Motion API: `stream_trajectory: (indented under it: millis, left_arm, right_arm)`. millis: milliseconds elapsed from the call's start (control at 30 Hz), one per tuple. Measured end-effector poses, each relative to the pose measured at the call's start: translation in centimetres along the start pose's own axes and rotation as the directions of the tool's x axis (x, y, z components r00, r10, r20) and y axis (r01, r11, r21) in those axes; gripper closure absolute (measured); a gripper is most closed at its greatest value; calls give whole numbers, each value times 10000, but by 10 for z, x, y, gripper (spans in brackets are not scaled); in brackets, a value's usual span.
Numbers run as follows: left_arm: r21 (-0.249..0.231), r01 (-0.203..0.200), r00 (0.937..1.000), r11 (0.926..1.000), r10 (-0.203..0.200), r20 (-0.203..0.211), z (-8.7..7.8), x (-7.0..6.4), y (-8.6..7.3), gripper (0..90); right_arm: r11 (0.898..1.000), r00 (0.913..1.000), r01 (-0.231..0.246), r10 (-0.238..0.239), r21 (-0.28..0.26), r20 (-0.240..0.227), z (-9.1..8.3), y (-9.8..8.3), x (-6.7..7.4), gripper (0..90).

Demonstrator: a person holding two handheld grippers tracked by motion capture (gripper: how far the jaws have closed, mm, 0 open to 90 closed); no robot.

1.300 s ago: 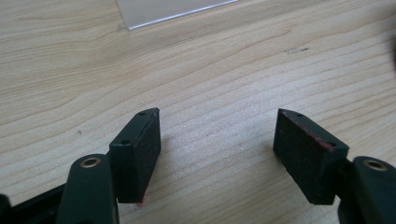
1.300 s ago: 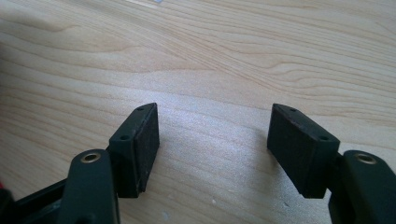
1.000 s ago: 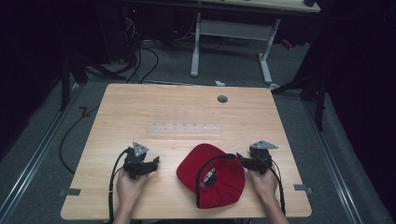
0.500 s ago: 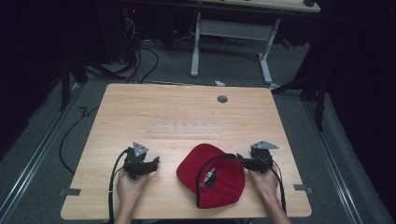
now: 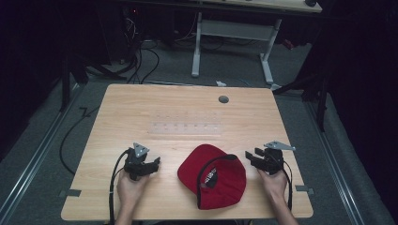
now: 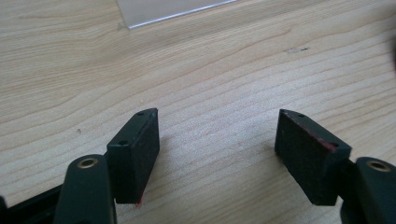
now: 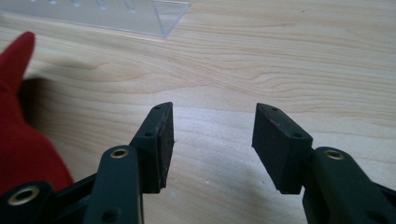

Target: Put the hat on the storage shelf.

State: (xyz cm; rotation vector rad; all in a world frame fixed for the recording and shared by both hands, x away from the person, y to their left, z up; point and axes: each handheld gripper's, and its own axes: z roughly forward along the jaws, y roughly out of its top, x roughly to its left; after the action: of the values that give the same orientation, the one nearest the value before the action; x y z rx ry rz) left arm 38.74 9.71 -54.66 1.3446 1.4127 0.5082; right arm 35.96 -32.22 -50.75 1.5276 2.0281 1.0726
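The right gripper (image 5: 256,157) has drawn back from the red cap (image 5: 213,174) and now sits just beside it, jaws wide apart and empty — the cap lies free on the tabletop (image 5: 187,112). The left gripper (image 5: 152,164), also open and empty, has not moved. The right gripper view adds a clear acrylic rack (image 7: 116,14) beyond the jaws.

A red cap (image 5: 213,174) lies on the table's (image 5: 141,112) near half, between the two grippers and apart from both. It is upside down, its dark inside and black-edged opening facing up, crown toward the far side, near edge close to the table's front.
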Motion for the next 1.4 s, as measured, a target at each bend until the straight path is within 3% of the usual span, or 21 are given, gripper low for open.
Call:
stream_trajectory:
  millis: [233,267,467,533,800,1033,1233,1400]
  left_arm:
    - [5,-1,10000,10000,1,2,0,0,0,311]
    - [5,-1,10000,10000,1,4,0,0,0,309]
    - [-14,21,10000,10000,-21,4,0,0,0,309]
    - [-3,-1,10000,10000,1,2,0,0,0,309]
    - [0,0,10000,10000,0,2,0,0,0,308]
    - [-7,21,10000,10000,-21,-18,0,0,0,309]
    - [-10,18,10000,10000,-18,-19,0,0,0,308]
    - [-14,24,10000,10000,-24,-16,0,0,0,309]
  right_arm:
    - [9996,9994,-13,3,-291,-339,-18,6,2,488]
    - [9983,9991,187,-208,-546,-374,-27,9,5,473]
    - [9939,9953,727,-777,-831,-579,-41,16,15,447]
    - [9926,9913,883,-958,-838,-902,-45,20,22,432]
    - [9820,9764,1670,-1771,-878,-1235,-45,25,45,399]
    - [9812,9624,1761,-1886,-794,-1957,-35,29,56,351]
    - [9788,9562,1845,-1997,-887,-2142,-36,31,61,340]
    - [9799,9488,1939,-1995,-470,-2449,-24,33,65,309]
